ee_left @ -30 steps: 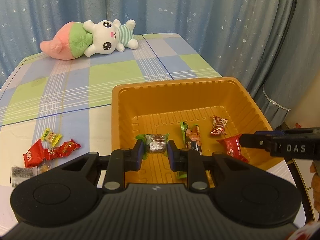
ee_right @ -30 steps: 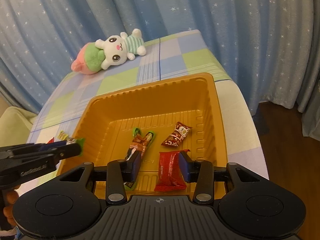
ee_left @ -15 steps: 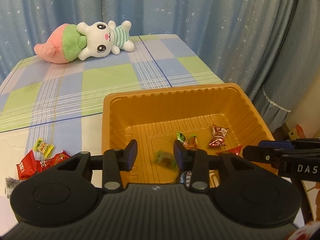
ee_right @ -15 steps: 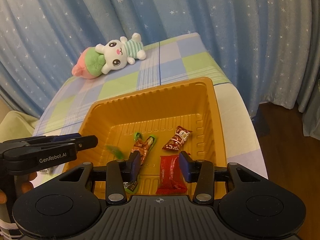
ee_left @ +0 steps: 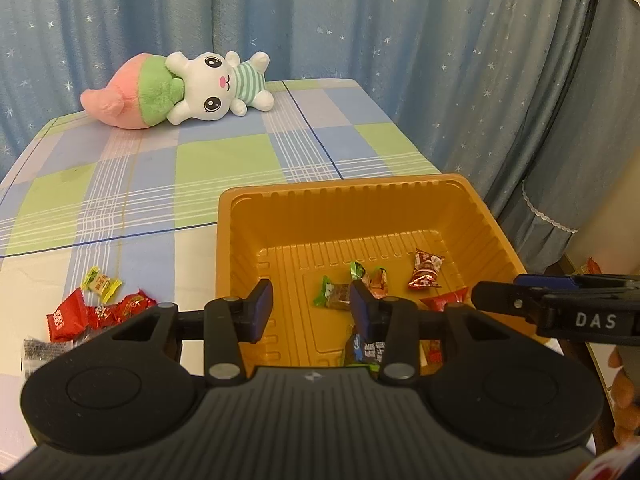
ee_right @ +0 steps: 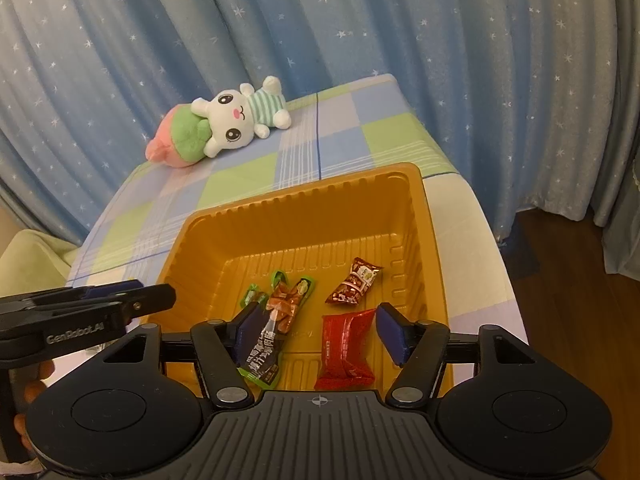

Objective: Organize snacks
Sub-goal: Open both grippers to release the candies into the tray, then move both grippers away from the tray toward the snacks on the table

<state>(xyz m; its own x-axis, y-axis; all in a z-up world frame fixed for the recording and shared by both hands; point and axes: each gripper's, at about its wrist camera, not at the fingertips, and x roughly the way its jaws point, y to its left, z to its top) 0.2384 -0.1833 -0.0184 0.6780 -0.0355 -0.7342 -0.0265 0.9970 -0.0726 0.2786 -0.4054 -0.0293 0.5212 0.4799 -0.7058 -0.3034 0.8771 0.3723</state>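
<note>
An orange tray (ee_left: 280,216) (ee_right: 416,216) holds several wrapped snacks. A green-ended candy (ee_left: 333,292) lies on its floor beside an orange-green one (ee_left: 370,278) and a red-white one (ee_left: 426,270). A red packet (ee_right: 346,346) and a dark packet (ee_right: 264,350) lie near the front. My left gripper (ee_left: 311,311) is open and empty over the tray's left front. My right gripper (ee_right: 318,330) is open and empty above the red packet. More snacks (ee_left: 100,304) lie on the cloth left of the tray.
A plush rabbit (ee_left: 188,90) (ee_right: 224,128) lies at the far side of the checked tablecloth (ee_left: 224,160). Blue star curtains (ee_left: 360,20) hang behind. The table edge drops to wooden floor (ee_right: 560,300) on the right.
My left gripper opened and let go of the green-ended candy, which fell onto the tray floor. My right gripper opened wider and drew back from the red packet.
</note>
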